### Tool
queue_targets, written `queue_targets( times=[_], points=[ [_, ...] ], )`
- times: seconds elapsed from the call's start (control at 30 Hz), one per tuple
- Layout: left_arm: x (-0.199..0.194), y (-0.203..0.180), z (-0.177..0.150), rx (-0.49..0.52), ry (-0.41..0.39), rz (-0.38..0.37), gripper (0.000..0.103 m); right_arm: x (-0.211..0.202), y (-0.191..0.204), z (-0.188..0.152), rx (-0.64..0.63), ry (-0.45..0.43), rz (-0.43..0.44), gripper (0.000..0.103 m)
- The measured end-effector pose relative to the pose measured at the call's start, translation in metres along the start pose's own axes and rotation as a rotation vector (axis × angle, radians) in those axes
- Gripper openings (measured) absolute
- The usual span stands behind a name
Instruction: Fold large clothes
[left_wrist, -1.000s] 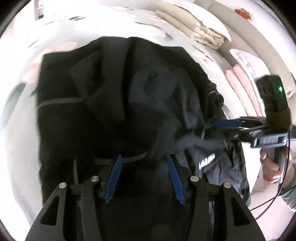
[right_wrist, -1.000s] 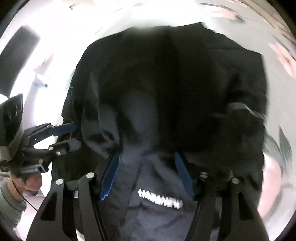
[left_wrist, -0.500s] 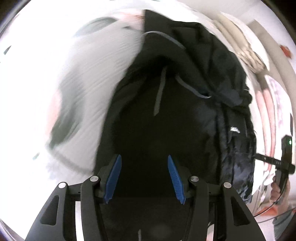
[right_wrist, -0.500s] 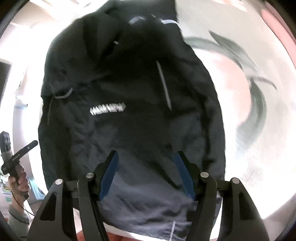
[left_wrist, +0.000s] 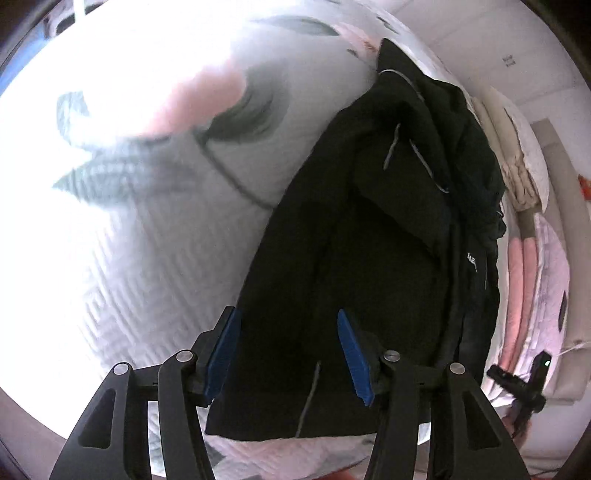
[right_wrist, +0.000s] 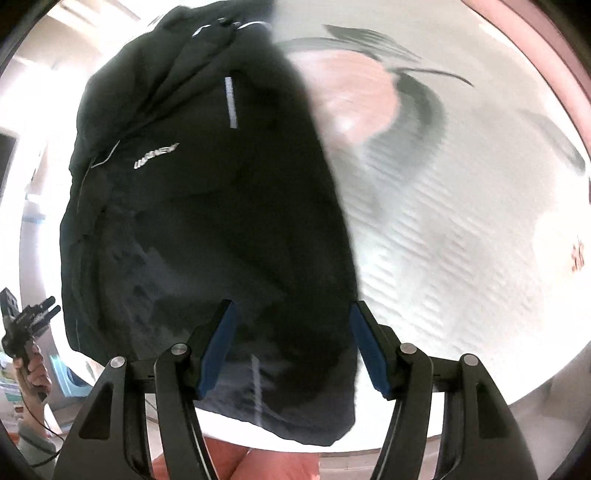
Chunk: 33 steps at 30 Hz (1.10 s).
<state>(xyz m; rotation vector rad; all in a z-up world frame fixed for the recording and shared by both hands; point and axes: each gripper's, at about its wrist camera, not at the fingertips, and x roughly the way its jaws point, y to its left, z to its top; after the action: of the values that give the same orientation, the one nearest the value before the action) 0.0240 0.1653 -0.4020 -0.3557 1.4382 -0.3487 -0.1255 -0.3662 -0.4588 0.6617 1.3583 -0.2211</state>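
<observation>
Black jacket now lies folded lengthwise on the quilted bed; both grippers (left, right) have let go, fingers apart and empty, ready for the crosswise fold.

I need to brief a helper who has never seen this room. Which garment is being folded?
Start at the white quilted bedspread printed with pink and grey flowers. On it lies a black jacket, partly folded lengthwise. It is the only dark item there, with white chest lettering and thin reflective strips.
</observation>
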Motion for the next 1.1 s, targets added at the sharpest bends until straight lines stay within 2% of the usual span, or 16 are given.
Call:
queue_targets(
  times=[0.17, 0.33, 0.43, 0.53, 0.63, 0.7, 0.83, 0.97, 1.1],
  points=[
    [0.016, 0.031, -0.014, -0.093, 0.024, -0.057, 0.056, 0.011, -0.027, -0.019, 0.046, 0.021, 0.045, 0.067],
    [0.017, 0.044, -0.027, -0.149, 0.007, -0.142, 0.057, 0.03, -0.042, -0.029, 0.074, 0.054, 0.119, 0.067],
    [0.011, 0.044, -0.033, -0.144, 0.002, -0.116, 0.057, 0.031, -0.036, -0.032, 0.054, 0.032, 0.127, 0.07],
    [0.0, 0.047, -0.037, -0.141, -0.03, -0.088, 0.057, 0.034, -0.03, -0.036, 0.04, 0.034, 0.174, 0.07],
    [0.004, 0.054, -0.039, -0.19, -0.032, -0.082, 0.069, 0.037, -0.023, -0.04, 0.005, 0.042, 0.2, 0.07],
    [0.01, 0.06, -0.043, -0.223, -0.022, -0.113, 0.073, 0.041, -0.016, -0.043, -0.018, 0.049, 0.229, 0.067],
    [0.015, 0.039, -0.049, -0.138, -0.043, -0.066, 0.075, 0.044, -0.007, -0.045, -0.047, 0.047, 0.219, 0.065],
    [0.023, 0.021, -0.051, -0.068, -0.004, -0.072, 0.073, 0.049, -0.013, -0.042, -0.018, 0.06, 0.238, 0.064],
    [0.031, 0.005, -0.051, -0.002, 0.015, -0.022, 0.07, 0.051, -0.005, -0.043, -0.032, 0.06, 0.183, 0.065]
  ],
)
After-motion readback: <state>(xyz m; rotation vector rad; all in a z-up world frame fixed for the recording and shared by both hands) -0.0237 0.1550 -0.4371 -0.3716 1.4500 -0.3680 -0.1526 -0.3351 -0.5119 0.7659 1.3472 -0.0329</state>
